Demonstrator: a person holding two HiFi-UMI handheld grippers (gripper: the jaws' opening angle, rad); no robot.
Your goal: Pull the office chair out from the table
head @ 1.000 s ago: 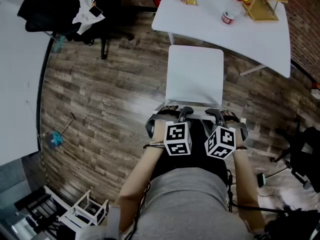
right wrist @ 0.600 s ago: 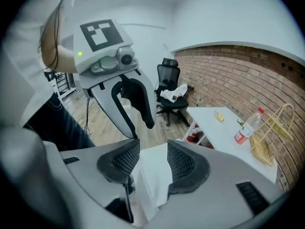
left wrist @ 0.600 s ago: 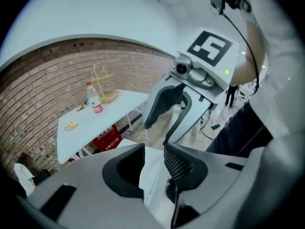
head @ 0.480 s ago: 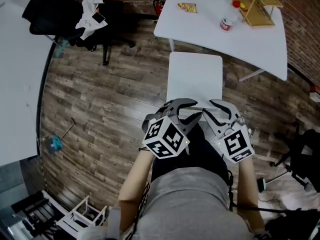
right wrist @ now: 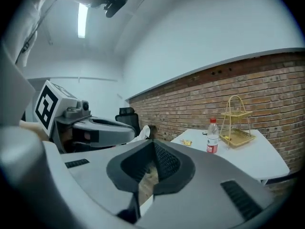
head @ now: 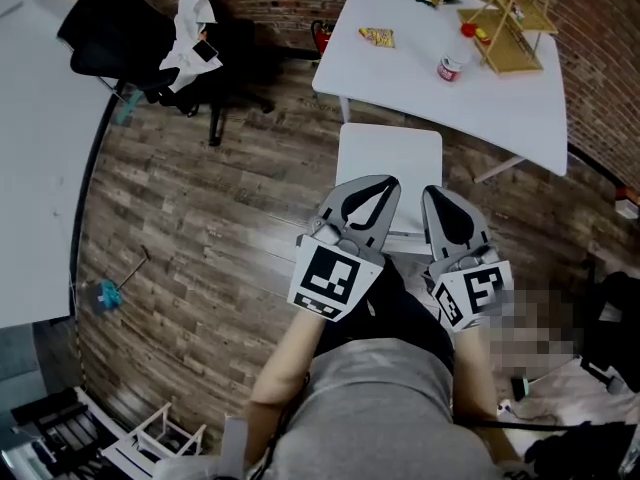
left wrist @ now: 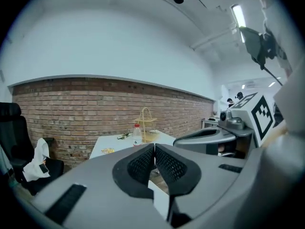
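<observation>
From where I stand the pull looks done. The white chair (head: 390,163) sits with its seat just clear of the near edge of the counter (head: 420,78), between the counter and the person. Both tools are up off the chair. The left gripper (left wrist: 154,150) has its ribbed black fingers (left wrist: 142,166) pressed together on nothing, and the right gripper (right wrist: 153,148) is likewise closed and empty. If more room is wanted, I'd open both, take the top of the backrest evenly at its two sides and draw straight back, so the legs don't twist or snag on the seams of the plank floor (head: 200,208). The backrest is mostly hidden behind the tools. The seat is a smooth, squarish slab with rounded corners and looks like hard plastic. The counter is matte white on thin legs. It carries a clear bottle (head: 449,66) with a red cap and a golden wire stand (head: 510,23).
</observation>
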